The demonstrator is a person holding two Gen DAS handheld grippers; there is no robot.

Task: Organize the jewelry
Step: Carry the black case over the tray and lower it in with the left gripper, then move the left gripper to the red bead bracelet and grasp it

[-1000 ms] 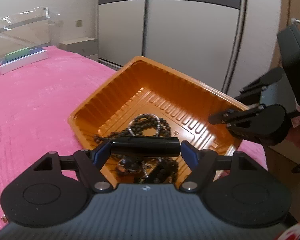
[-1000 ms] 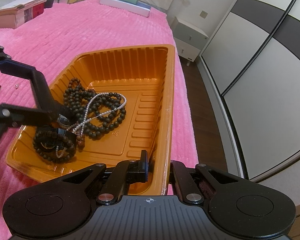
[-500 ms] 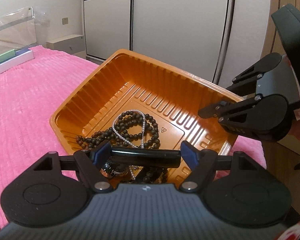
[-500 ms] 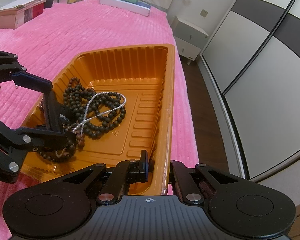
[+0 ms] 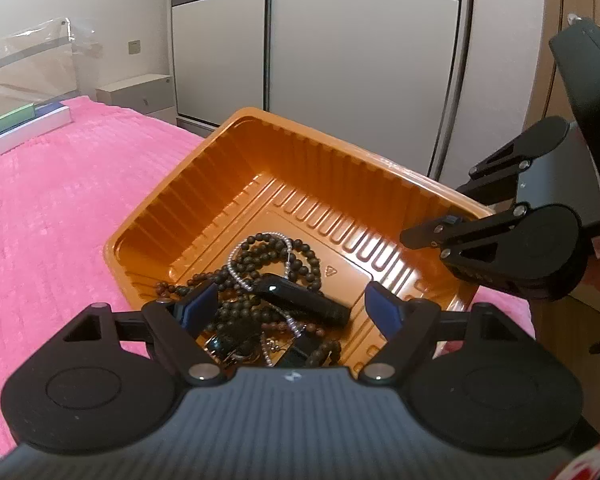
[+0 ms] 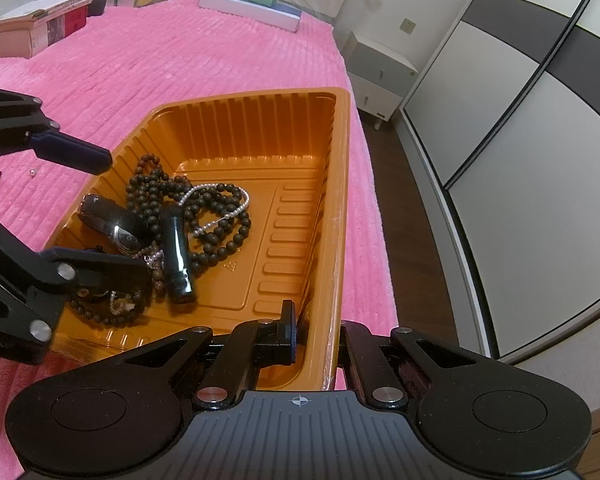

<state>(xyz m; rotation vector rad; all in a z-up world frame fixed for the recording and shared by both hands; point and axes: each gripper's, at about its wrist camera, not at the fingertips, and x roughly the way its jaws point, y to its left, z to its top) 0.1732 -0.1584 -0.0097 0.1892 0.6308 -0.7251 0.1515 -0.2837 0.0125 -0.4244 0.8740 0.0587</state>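
1 tray [image 6: 336, 184], 1 black tube [image 6: 178, 256], 2 claws [image 5: 296, 306] [image 6: 318, 336].

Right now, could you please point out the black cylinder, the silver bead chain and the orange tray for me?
black cylinder [image 6: 177, 256]: right wrist view, middle of its barrel.
silver bead chain [image 6: 220, 190]: right wrist view, top of its loop.
orange tray [image 6: 342, 200]: right wrist view, bare right-hand rim.

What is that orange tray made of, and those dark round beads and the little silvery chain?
The ribbed orange tray looks like thin moulded plastic: glossy, with pressed ridges. The dark brown bead strands seem wooden or stone; their dull sheen leaves it open. The small silvery bead chain looks like metal or pearly plastic, bright and shiny.
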